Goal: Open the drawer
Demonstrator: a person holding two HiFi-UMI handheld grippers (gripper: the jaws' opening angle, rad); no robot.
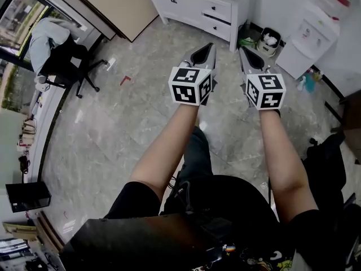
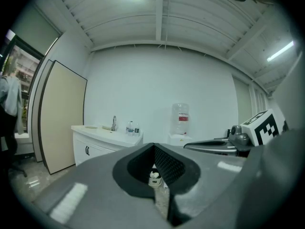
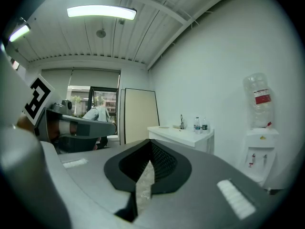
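Observation:
A white cabinet [image 1: 192, 4] stands against the far wall, with two drawers on its right side. The upper drawer [image 1: 216, 8] and the lower drawer [image 1: 216, 21] each carry a small dark handle, and both look closed. My left gripper [image 1: 207, 49] and right gripper [image 1: 245, 52] are held side by side above the floor, well short of the cabinet and pointing toward it. Both are shut with nothing between their jaws. The cabinet [image 2: 97, 144] lies left of the left gripper [image 2: 155, 149] in its own view. It [image 3: 183, 136] lies ahead of the right gripper [image 3: 150, 147].
A water dispenser [image 1: 316, 33] stands right of the cabinet, with a small bin [image 1: 269, 41] between them. A beige panel [image 1: 121, 4] leans at the left. An office chair [image 1: 70, 64] with a grey jacket is at the far left. A dark table [image 1: 141, 241] is below me.

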